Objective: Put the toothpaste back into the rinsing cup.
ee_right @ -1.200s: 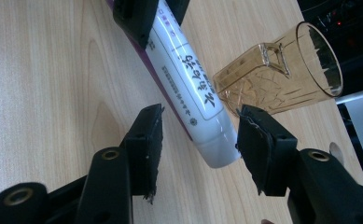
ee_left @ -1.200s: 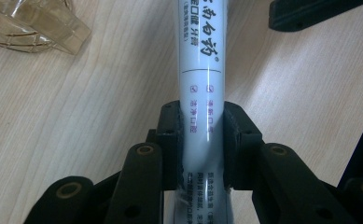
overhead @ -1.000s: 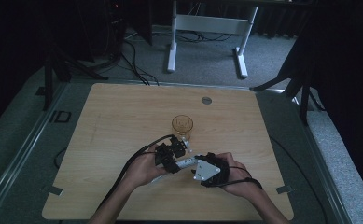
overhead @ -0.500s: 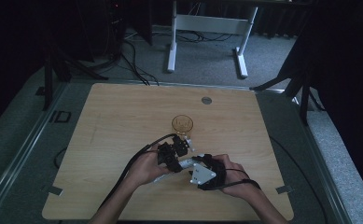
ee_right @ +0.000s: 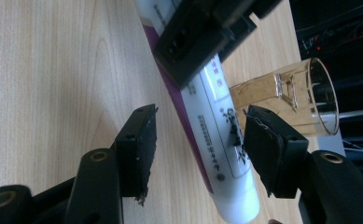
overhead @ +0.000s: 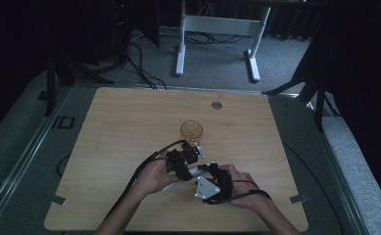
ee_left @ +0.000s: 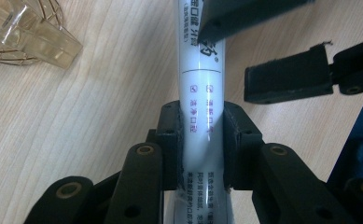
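Both hands have drawn slightly back toward the bottom of the high view, away from the amber glass cup [overhead: 191, 130] at centre frame, with the left gripper [ee_left: 201, 140] pinching a white tube [ee_left: 202, 93] while the right gripper [ee_right: 198, 149] stands spread around it.

Dim room — grey carpet floor [overhead: 217, 58], white desk frame [overhead: 216, 34] beyond wooden table [overhead: 129, 112], cables [overhead: 139, 63] trailing.

Right hand-held gripper [ee_right: 195, 154] straddles a white tube [ee_right: 212, 135], jaws apart, near an amber cup [ee_right: 286, 93].
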A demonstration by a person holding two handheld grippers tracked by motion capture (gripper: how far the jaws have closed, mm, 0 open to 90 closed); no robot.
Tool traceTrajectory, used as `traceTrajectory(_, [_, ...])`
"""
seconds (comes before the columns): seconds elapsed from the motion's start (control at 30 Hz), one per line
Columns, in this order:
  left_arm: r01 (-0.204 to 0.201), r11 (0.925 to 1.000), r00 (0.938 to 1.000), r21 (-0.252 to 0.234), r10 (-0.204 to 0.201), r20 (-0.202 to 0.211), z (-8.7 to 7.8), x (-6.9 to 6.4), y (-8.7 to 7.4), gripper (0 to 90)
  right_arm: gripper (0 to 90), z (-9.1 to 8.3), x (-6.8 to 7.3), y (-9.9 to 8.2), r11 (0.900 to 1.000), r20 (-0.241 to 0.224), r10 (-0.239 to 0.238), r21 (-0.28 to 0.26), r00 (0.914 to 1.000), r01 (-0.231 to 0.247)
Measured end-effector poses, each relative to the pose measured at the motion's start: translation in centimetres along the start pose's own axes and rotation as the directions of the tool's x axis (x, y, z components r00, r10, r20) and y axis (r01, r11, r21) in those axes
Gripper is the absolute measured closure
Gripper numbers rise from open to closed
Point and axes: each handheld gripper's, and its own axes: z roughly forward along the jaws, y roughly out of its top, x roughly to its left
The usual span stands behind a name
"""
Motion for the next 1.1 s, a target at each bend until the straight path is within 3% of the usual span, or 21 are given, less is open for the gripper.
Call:
traceTrajectory(0.2, [0.0, 1.0, 1.0, 0.002, 0.0, -0.001, 0.0, 0.0, 0.0, 71.5, 44.2, 0.4, 0.6, 0.2, 0.9964, 0.048, -0.082, 0.026, 0.9955, 0.081])
traceTrajectory(0.47, [-0.001, 1.0, 1.0, 0.003, 0.001, 0.0, 0.0, 0.0, 0.1, 71.5, 43.8, 0.9, 1.4, 0.4, 0.9858, 0.096, -0.163, 0.059, 0.982, 0.158])
traceTrajectory(1.1, [-0.004, 1.0, 0.9999, -0.004, 0.004, 0.015, -0.2, -0.2, 0.3, 71.5, 44.9, 1.6, 2.0, 0.4, 0.9726, 0.147, -0.227, 0.088, 0.9629, 0.215])
